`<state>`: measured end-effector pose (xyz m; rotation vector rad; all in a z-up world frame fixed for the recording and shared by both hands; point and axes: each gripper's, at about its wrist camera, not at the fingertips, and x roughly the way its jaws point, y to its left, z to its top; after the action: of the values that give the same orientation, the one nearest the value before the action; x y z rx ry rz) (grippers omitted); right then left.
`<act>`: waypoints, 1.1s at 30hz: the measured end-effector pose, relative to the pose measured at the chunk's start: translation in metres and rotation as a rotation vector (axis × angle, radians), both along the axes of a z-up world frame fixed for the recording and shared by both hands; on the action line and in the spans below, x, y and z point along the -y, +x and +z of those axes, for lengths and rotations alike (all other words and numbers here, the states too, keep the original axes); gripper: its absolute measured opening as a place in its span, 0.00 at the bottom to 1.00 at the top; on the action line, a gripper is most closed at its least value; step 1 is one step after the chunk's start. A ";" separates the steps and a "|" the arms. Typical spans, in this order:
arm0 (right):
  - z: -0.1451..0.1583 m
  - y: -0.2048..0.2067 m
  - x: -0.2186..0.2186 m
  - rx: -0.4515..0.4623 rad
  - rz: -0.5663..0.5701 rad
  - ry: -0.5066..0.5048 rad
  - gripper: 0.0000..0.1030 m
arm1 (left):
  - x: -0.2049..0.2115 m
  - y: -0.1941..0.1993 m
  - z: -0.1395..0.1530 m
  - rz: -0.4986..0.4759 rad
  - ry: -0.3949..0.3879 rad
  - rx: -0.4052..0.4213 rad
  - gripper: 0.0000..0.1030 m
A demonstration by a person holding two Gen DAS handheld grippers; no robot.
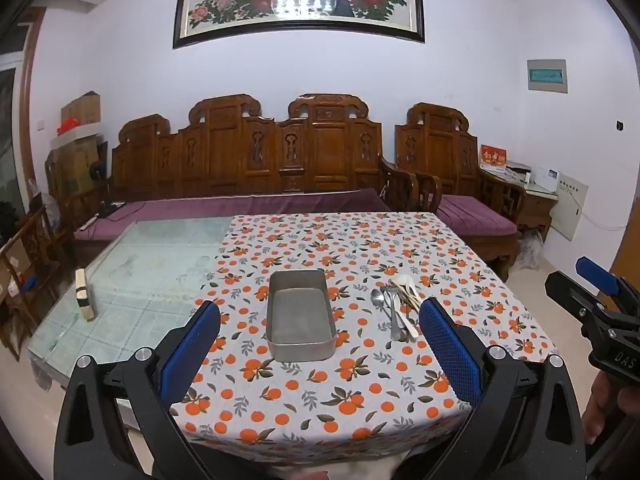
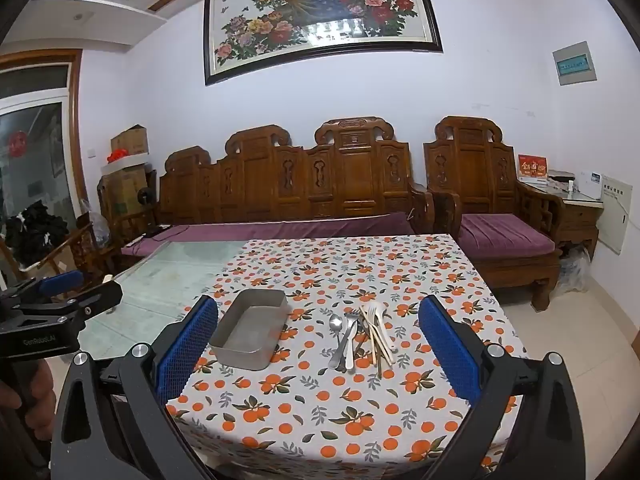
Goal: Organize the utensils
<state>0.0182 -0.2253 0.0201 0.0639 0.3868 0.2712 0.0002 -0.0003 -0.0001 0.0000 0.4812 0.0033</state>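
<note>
I find the table (image 1: pixel 132 280) half bare glass on its left and half under an orange-print cloth (image 1: pixel 360 240), which hangs over the near edge and the right edge. The far edge meets a wooden bench (image 1: pixel 248 152); an armchair (image 2: pixel 480 184) stands off the far right corner, with bare floor along the right side. On the glass near its left edge stands a small block (image 1: pixel 85 294), well apart from the work.

My left gripper (image 1: pixel 320 344) hangs above the near edge, jaws fully apart with nothing between them. My right gripper (image 2: pixel 318 348) hangs the same way, jaws wide and empty. Each shows at the side of the other's view, clear of the table's contents.

A metal tray (image 1: pixel 301 350) sits on the cloth near the seam with the glass, long side running away from me, empty, with a dull grey floor. The cloth around it is open on all sides.

The utensils (image 2: pixel 360 336) lie in one loose pile on the cloth just right of the tray, not touching it. I make out a metal spoon (image 2: pixel 335 324), a metal fork (image 2: pixel 351 320), and pale pieces, one a fork, with chopsticks (image 2: pixel 376 344) crossed over them. Handles point toward me. The count I cannot settle.
</note>
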 end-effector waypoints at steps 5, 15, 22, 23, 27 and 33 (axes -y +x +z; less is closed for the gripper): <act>0.000 -0.001 0.000 0.005 -0.001 -0.001 0.98 | 0.001 0.001 -0.001 0.001 0.001 0.001 0.94; 0.001 -0.001 0.000 0.004 0.001 0.004 0.98 | 0.001 0.001 -0.001 -0.002 -0.003 0.006 0.94; 0.002 -0.002 0.000 0.005 0.003 0.005 0.98 | 0.000 0.000 0.000 -0.001 -0.002 0.010 0.94; 0.003 -0.002 0.000 0.006 0.003 0.005 0.98 | 0.000 0.000 0.000 -0.001 -0.002 0.009 0.94; 0.003 -0.001 -0.003 0.006 0.003 0.005 0.98 | 0.001 0.000 -0.001 -0.002 -0.003 0.009 0.94; 0.004 -0.004 -0.002 0.007 0.002 0.006 0.98 | 0.004 0.000 0.001 -0.001 -0.003 0.008 0.94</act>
<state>0.0144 -0.2237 0.0242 0.0683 0.3791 0.2750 0.0007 -0.0047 0.0010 -0.0022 0.4729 0.0015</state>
